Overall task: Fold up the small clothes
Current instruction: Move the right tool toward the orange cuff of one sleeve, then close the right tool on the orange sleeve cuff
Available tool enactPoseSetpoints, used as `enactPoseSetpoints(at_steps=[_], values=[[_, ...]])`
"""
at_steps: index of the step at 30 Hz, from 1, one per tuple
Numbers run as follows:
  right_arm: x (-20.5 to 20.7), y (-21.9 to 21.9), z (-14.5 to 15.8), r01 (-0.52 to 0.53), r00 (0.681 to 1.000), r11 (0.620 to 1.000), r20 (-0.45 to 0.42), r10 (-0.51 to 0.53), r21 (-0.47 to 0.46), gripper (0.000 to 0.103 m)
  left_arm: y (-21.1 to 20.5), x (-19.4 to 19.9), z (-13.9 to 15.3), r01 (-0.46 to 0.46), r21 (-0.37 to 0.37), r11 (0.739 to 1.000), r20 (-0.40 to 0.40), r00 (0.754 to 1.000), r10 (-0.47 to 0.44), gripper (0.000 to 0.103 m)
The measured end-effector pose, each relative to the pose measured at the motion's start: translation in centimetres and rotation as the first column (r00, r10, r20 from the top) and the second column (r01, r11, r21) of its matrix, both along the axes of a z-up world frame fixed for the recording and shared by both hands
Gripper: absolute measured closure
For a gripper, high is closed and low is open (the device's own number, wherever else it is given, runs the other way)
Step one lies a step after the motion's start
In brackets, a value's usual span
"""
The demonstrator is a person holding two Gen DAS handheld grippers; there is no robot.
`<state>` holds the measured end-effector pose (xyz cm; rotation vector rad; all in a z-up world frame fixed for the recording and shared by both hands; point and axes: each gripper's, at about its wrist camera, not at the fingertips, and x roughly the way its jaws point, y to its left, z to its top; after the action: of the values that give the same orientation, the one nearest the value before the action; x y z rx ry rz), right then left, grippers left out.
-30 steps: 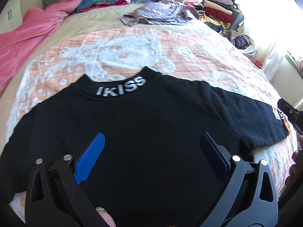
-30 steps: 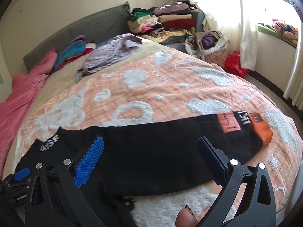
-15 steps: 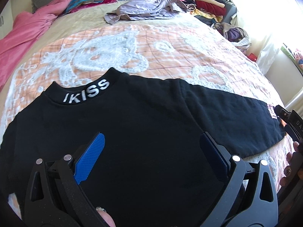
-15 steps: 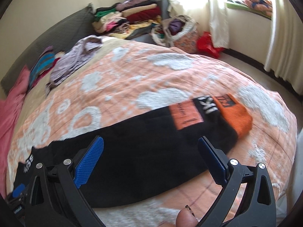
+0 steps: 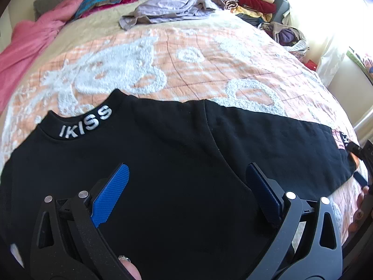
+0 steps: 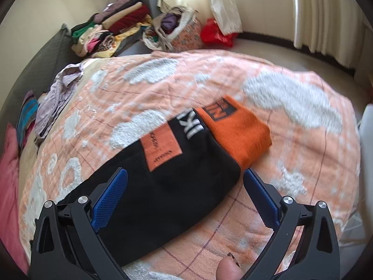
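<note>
A black sweatshirt (image 5: 177, 163) with "IKISS" on its collar lies flat across the orange-and-white bedspread (image 5: 186, 53), its sleeve stretched toward 3 o'clock and ending in an orange cuff (image 6: 237, 130). The left gripper (image 5: 186, 186) hangs over the sweatshirt's body at 6 o'clock, jaws spread wide and holding nothing. The right gripper (image 6: 184, 191) is likewise wide open and empty, straddling the black sleeve end just short of the cuff.

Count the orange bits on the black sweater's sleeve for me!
2 on the spread-out black sweater: a rectangular orange patch up the sleeve, and the ribbed orange cuff at its end. The underside may hide more.
</note>
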<state>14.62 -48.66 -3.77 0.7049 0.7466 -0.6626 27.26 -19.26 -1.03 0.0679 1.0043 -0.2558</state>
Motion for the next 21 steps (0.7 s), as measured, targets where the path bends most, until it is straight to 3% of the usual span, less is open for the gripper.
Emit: enactPoseSetpoints(at_steps=[5, 10, 11, 13, 14, 16, 19, 21], values=[[0.1, -1.6, -1.7, 0.009, 1.0, 0.994, 0.013, -0.01, 0.11, 0.004, 0.0, 0.6, -0.7, -0.014, -0.007, 1.0, -0.016, 1.0, 0.014, 0.009], [-0.2, -3.2, -2.0, 0.025, 0.992, 0.983, 0.119, -0.047, 0.182, 0.007, 1.2, 1.2, -0.7, -0.043, -0.072, 0.996, -0.048, 0.998, 0.04, 0.009], [-0.3, -3.5, -2.1, 0.03, 0.989, 0.979, 0.137, -0.059, 0.203, 0.012, 1.4, 1.2, -0.6, -0.045, -0.079, 0.996, -0.048, 0.998, 0.041, 0.009], [-0.4, -3.9, -2.2, 0.051, 0.985, 0.977, 0.152, -0.084, 0.209, 0.049, 2.1, 1.3, -0.3, -0.055, -0.094, 0.994, -0.045, 0.998, 0.051, 0.009], [-0.5, -4.1, -2.2, 0.06, 0.983, 0.975, 0.155, -0.094, 0.213, 0.055, 2.4, 1.3, -0.2, -0.06, -0.104, 0.993, -0.047, 0.997, 0.056, 0.009], [-0.8, -4.3, -2.4, 0.048, 0.978, 0.971, 0.189, -0.093, 0.233, 0.079, 3.0, 1.4, 0.2, -0.072, -0.125, 0.989, -0.05, 0.997, 0.066, 0.009], [-1.0, -4.5, -2.0, 0.014, 0.967, 0.969, 0.243, -0.075, 0.245, 0.087, 3.6, 1.3, 0.8, -0.075, -0.126, 0.989, -0.037, 0.997, 0.071, 0.009], [-0.9, -4.0, -1.1, -0.031, 0.951, 0.973, 0.306, -0.042, 0.23, 0.087, 4.1, 1.2, 1.4, -0.071, -0.133, 0.989, -0.027, 0.997, 0.068, 0.009]])
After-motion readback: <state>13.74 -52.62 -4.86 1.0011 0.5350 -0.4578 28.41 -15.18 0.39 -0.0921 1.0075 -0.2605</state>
